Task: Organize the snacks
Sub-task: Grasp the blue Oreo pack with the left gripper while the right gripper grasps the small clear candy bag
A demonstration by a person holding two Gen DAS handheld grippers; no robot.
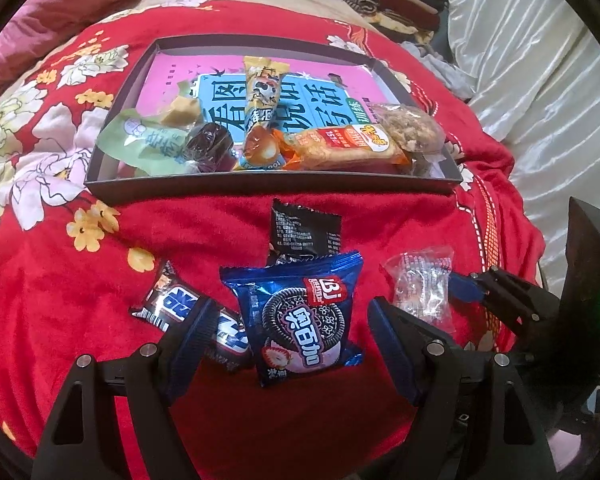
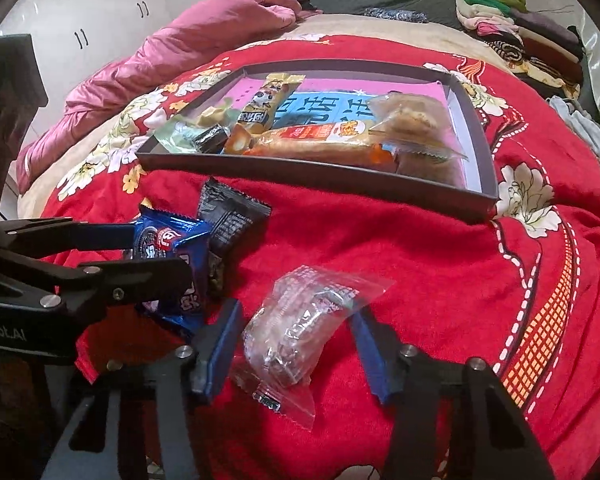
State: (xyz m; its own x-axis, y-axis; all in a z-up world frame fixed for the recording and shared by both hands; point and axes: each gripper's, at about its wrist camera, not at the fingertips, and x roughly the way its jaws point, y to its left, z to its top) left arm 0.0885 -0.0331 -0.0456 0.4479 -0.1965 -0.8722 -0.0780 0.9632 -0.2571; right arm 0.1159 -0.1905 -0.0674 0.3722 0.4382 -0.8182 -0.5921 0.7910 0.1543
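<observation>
My left gripper (image 1: 290, 328) is spread wide, fingers either side of the blue cookie pack (image 1: 300, 316), not pinching it. My right gripper (image 2: 296, 344) is also spread, straddling the clear packet (image 2: 296, 332); pads look apart from the wrapper.

Landmark: the tray (image 1: 260, 190) on the red blanket (image 1: 80, 280).
- In the tray: yellow bar (image 1: 262, 96) upright-ish at centre, orange pack (image 1: 340, 148) lying along the near wall, nut bag (image 1: 408, 126) at its right end, green pack (image 1: 140, 136) at the left, dark candy (image 1: 208, 144) beside it.
- Outside, near side of tray: black packet (image 1: 304, 228) closest to the wall, cookie pack just past it and overlapping it, striped bar (image 1: 188, 312) left of the cookie pack and partly under my left finger, clear packet to the right.
</observation>
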